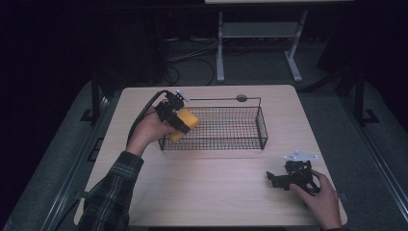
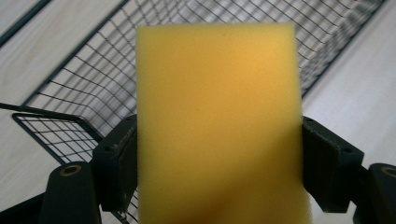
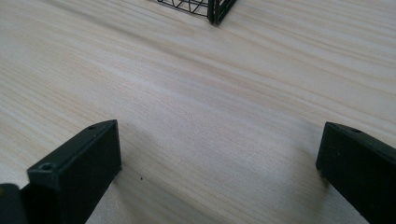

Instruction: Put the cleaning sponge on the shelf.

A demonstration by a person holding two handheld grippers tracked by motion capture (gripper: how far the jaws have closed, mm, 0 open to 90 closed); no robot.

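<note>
A yellow sponge (image 1: 184, 122) is clamped in my left gripper (image 1: 177, 121), held above the left end of a black wire basket (image 1: 240, 139). In the left gripper view the sponge (image 2: 217, 121) stands upright between the two black pads (image 2: 119, 163), which press its sides, with the basket's mesh (image 2: 88, 79) behind and below it. My right gripper (image 1: 279, 180) rests low on the table at the front right, its jaws spread wide. Bare wood lies between its pads (image 3: 88, 163) in the right gripper view, and a basket corner (image 3: 215, 9) shows at the top.
The light wooden table (image 1: 211, 197) spreads in front of the basket. A long wire handle (image 1: 226, 99) runs over the basket's far side. Beyond the table stand a white desk frame (image 1: 260, 33) and floor cables (image 1: 192, 57).
</note>
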